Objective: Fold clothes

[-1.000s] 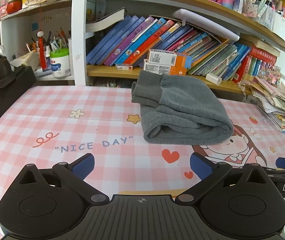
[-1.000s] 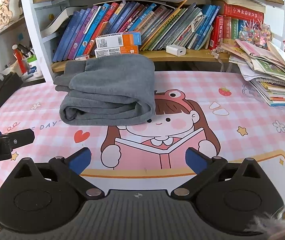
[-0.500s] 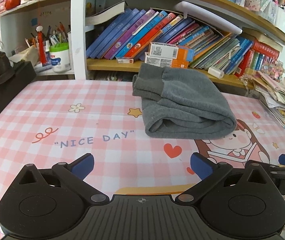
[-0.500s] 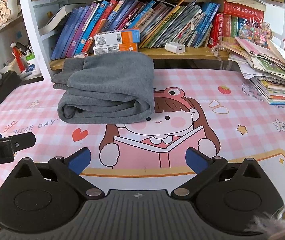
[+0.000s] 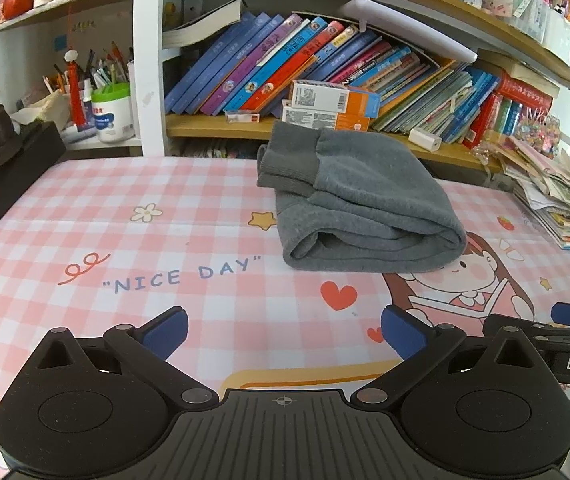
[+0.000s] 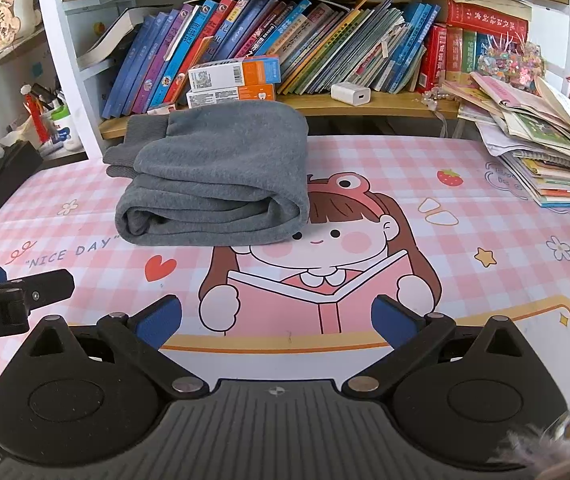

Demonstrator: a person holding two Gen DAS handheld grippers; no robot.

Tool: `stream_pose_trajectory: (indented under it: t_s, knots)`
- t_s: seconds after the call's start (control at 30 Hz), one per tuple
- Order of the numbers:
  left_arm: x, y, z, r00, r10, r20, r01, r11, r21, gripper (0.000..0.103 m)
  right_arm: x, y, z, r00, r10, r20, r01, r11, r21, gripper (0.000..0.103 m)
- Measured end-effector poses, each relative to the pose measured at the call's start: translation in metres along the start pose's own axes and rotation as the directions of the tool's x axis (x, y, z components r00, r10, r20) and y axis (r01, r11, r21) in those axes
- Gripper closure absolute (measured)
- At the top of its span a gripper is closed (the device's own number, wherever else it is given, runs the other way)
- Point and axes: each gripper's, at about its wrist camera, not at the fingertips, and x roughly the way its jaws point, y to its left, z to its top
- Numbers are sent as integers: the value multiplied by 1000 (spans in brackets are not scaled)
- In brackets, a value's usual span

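So both tongs are released right now, nothing in either one. The left gripper (image 5: 284, 330) has its blue pads spread wide over the front edge of the desk (image 5: 133, 248), above the pink checked mat, and the right gripper (image 6: 277, 320) sits just beside it, equally splayed, over the cartoon girl with the book.

Going outward, the grey garment (image 6: 215, 184) lies well apart from both, toward the back edge of the desk, right under the bookshelf (image 6: 365, 102). It looks already folded into a thick bundle: ribbed cuffs at the back-left, rolled open layers facing the front, rounded fold on the right side. Its long axis runs roughly left to right across the desk.

From the left gripper it's ahead and a bit to the right; from the right gripper it's ahead and to the left. So it sits roughly between the two, neither one clearly nearer as far as I can tell.

My guess is the folding is basically done, maybe a tidy-up left.
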Motion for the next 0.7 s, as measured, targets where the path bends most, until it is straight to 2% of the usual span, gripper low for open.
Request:
stream_pose_trajectory:
  t_s: [0.7]
  knots:
    - [2, 2, -1, 1000, -6, -11, 6, 1000, -18, 0, 1, 1, 1, 1000, 3, -6, -3, 1000, -3, 1]
